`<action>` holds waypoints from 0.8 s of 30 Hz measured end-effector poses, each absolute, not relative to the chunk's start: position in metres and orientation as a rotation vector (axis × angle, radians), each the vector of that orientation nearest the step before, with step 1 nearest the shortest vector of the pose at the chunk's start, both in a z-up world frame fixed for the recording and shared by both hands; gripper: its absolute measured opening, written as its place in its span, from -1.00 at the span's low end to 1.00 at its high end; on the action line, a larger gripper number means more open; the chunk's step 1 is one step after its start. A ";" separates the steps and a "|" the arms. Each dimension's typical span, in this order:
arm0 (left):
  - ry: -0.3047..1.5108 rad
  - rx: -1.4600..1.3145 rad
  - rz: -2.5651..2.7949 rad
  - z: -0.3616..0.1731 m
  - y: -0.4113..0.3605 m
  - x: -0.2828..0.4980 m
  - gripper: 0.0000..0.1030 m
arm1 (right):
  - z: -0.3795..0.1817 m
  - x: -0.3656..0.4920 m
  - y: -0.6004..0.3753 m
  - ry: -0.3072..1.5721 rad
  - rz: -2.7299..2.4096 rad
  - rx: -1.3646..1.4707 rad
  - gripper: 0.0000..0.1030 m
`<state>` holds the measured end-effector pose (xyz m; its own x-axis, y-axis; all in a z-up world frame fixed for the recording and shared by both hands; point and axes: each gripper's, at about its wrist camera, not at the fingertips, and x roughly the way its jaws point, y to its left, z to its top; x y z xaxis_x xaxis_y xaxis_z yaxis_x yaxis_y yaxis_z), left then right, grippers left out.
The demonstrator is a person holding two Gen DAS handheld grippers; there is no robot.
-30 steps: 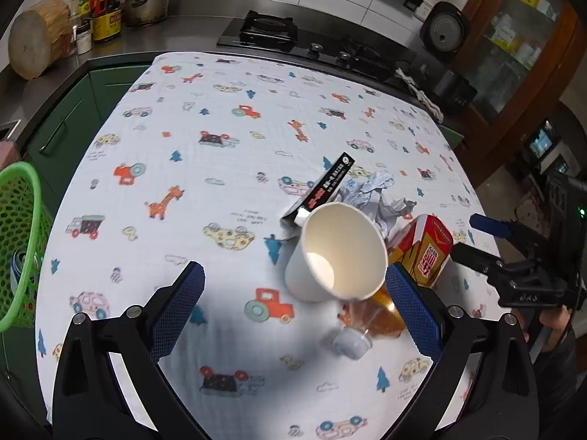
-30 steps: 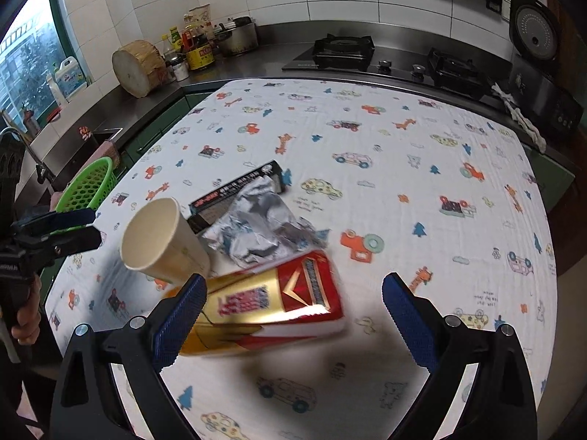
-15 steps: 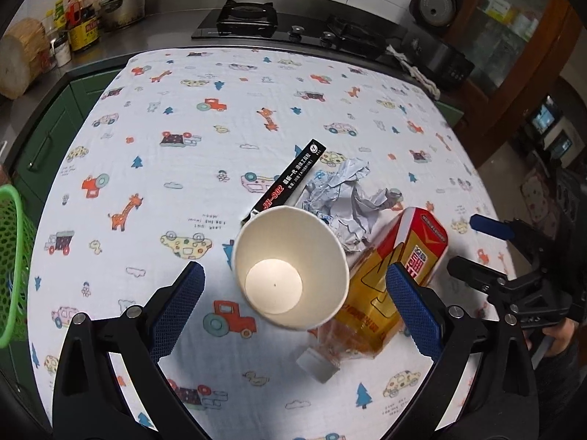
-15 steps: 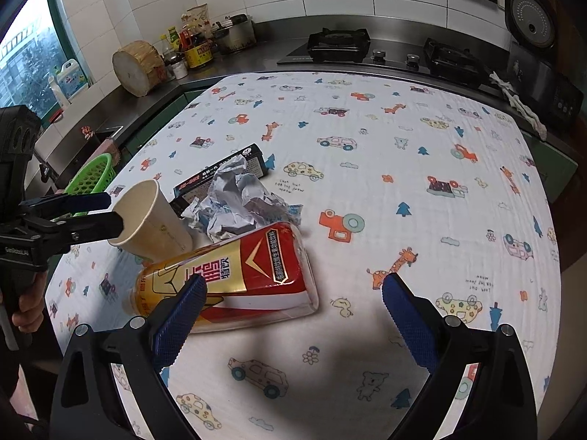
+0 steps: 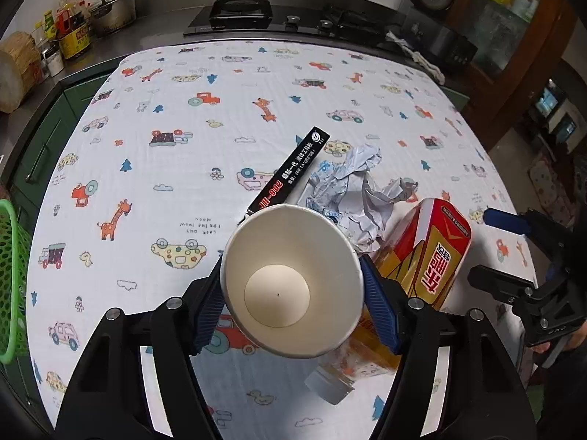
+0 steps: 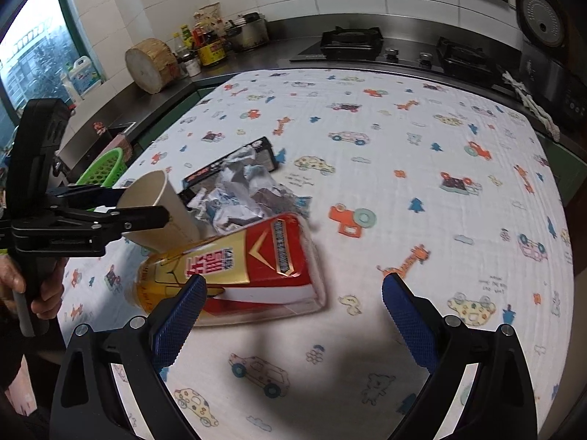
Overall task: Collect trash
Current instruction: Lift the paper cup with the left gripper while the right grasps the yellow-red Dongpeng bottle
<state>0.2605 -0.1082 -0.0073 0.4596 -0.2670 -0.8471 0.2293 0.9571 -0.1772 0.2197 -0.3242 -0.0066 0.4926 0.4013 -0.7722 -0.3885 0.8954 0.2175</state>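
Step in hand: first pickup. Left gripper point(image 5: 291, 288) has its jaws pinching the paper cup point(image 5: 290, 282), which stands just at 7 o'clock of the crumpled paper point(image 5: 352, 194). Right gripper point(image 6: 293, 315), jaws spread, hovers near the bottle point(image 6: 234, 267). Next move, as judged: lift the cup and carry it toward the green basket point(image 5: 11, 278) at 9 o'clock.
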 end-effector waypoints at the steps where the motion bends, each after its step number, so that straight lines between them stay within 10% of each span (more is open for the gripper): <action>1: 1.047 -0.043 -0.308 -0.008 -0.107 0.260 0.29 | -0.007 0.221 -0.322 0.939 0.490 0.011 0.81; 24: 0.998 -0.072 -0.278 0.007 -0.067 0.249 0.27 | -0.019 0.196 -0.294 0.959 0.579 -0.048 0.81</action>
<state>0.2492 -0.0669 0.0069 0.5094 -0.2637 -0.8191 0.1982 0.9622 -0.1865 0.1962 -0.2942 -0.0194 0.4354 0.4441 -0.7831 -0.4855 0.8484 0.2112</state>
